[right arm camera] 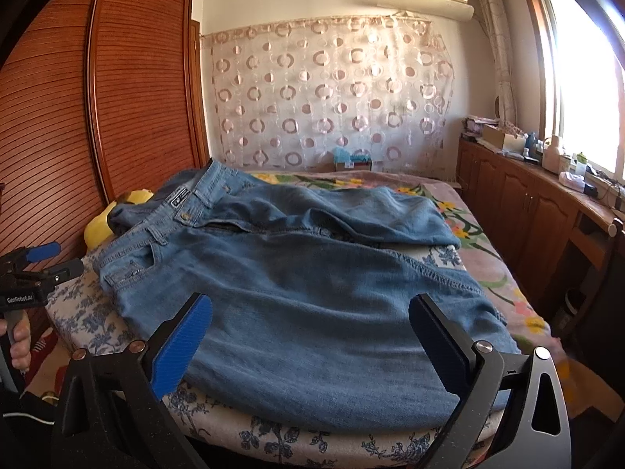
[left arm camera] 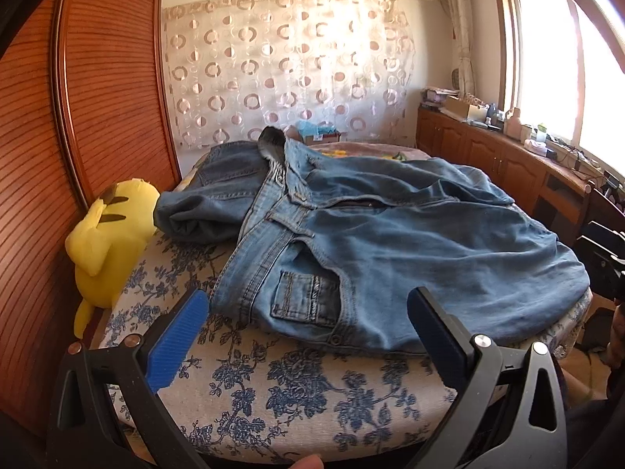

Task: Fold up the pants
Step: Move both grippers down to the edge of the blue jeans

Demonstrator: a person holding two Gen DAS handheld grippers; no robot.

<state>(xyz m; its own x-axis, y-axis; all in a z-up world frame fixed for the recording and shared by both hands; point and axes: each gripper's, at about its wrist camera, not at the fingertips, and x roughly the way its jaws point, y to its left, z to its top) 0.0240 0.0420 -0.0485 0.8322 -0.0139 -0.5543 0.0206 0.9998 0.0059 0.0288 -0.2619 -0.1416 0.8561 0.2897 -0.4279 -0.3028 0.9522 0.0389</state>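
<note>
Blue denim pants point(left arm camera: 390, 242) lie spread on a board covered in blue floral cloth point(left arm camera: 273, 391), waistband to the left, one leg folded back over the other. My left gripper point(left arm camera: 308, 301) is open, just short of the waistband's front pocket corner, with nothing between its fingers. In the right wrist view the same pants point(right arm camera: 312, 293) fill the middle, and my right gripper point(right arm camera: 312, 308) hangs open over the near leg, holding nothing. The left gripper point(right arm camera: 50, 262) shows at that view's left edge, held by a hand.
A yellow plush toy point(left arm camera: 105, 242) sits left of the pants against a wooden slatted wardrobe point(left arm camera: 78, 117). Behind the board is a bed with a flowered blanket point(right arm camera: 488, 234). Wooden cabinets point(right arm camera: 527, 203) with clutter run under the window on the right.
</note>
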